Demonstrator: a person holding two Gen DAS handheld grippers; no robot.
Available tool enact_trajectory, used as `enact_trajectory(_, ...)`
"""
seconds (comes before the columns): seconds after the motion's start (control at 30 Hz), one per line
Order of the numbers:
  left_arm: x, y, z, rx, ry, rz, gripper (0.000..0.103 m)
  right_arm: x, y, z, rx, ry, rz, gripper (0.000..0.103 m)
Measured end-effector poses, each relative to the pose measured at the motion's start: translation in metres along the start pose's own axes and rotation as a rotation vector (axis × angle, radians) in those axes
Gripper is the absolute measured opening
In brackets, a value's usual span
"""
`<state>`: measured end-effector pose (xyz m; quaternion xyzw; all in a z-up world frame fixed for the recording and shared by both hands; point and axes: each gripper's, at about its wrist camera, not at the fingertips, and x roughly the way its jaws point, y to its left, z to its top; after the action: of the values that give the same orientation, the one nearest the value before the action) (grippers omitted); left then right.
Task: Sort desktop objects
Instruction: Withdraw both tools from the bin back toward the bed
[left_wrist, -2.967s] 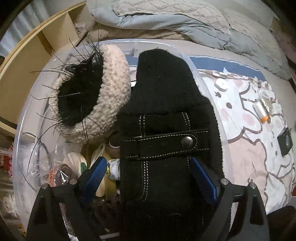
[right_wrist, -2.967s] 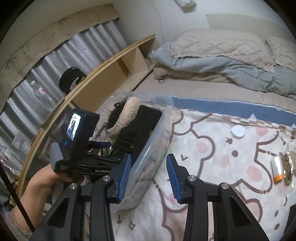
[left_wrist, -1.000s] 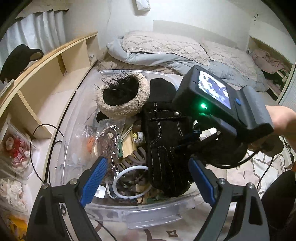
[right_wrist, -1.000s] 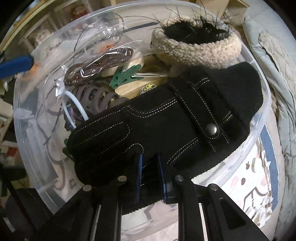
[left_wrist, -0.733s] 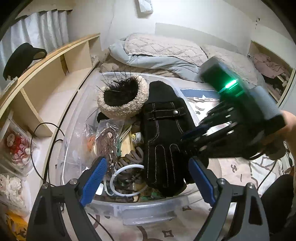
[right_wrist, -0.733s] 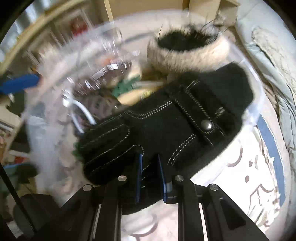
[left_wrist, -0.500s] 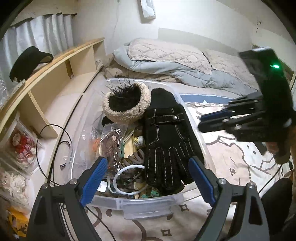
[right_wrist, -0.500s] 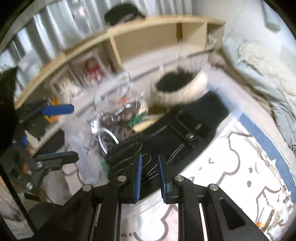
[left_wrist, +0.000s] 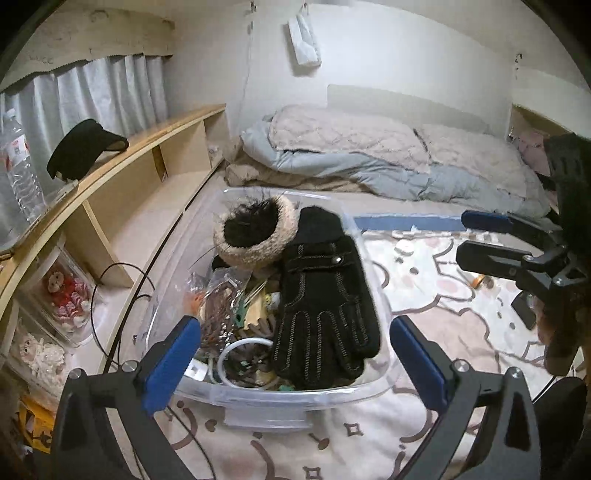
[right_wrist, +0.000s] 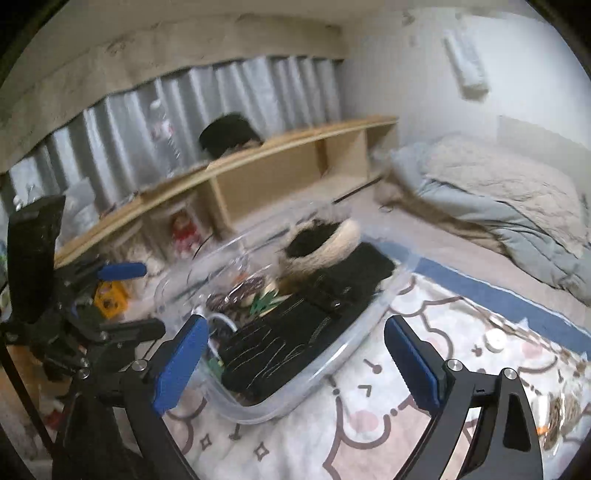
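At the far left in the left wrist view we see a wooden shelf (left_wrist: 110, 192) with a water bottle (left_wrist: 18, 166) and a black cap (left_wrist: 83, 147) on top, and dolls in clear boxes (left_wrist: 62, 295) in its lower compartments. A black cable (left_wrist: 122, 295) runs along the floor beside it.

Next comes the clear plastic bin (left_wrist: 266, 402), sitting on a cartoon-print blanket (left_wrist: 424, 295). Inside it, at the back, lies a fuzzy beige hat with a black lining (left_wrist: 255, 236). To its right the black glove (left_wrist: 325, 295) lies flat on top of the clutter, cuff toward the bed, fingers toward us, its snap strap facing up. Under and left of the glove are a bag of brown cords (left_wrist: 218, 295), a white ring (left_wrist: 240, 350) and other small bits we cannot tell apart.

Our left gripper (left_wrist: 295, 354) hangs above the near edge of the bin; its jaws are opening wide and hold nothing, though the glove shows in the gap well below them.

Behind, a rumpled grey and beige quilt (left_wrist: 388, 158) lies on the bed.

At the right our right gripper (left_wrist: 476, 240) is off to the side of the bin, above the blanket. In its own view (right_wrist: 295, 365) the jaws are opening and grip nothing; the view is blurred. Small items (left_wrist: 406, 251) lie scattered on the blanket beyond.
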<state>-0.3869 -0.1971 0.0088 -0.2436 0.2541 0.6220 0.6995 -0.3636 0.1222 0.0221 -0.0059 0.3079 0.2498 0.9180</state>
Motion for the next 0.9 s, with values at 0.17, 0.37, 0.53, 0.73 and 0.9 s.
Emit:
enact_trajectory(0.17, -0.011, -0.017, 0.002, -0.012, -0.059, -0.025, 0.103, -0.022, -0.002, -0.01, -0.014, -0.067, -0.057, 0.103)
enact_trajectory(0.37, -0.013, -0.038, 0.009, -0.006, -0.102, -0.054, 0.103, -0.041, -0.013, -0.021, -0.046, -0.117, -0.211, 0.103)
enact_trajectory(0.53, -0.013, -0.053, 0.016, 0.011, -0.137, -0.062, 0.103, -0.056, -0.028, -0.031, 0.006, -0.129, -0.229, 0.103)
enact_trajectory(0.73, -0.011, -0.073, 0.021, 0.032, -0.176, -0.087, 0.103, -0.081, -0.047, -0.04, 0.053, -0.152, -0.285, 0.103)
enact_trajectory(0.9, -0.005, -0.09, 0.026, 0.041, -0.186, -0.121, 0.103, -0.114, -0.062, -0.049, 0.063, -0.177, -0.37, 0.103)
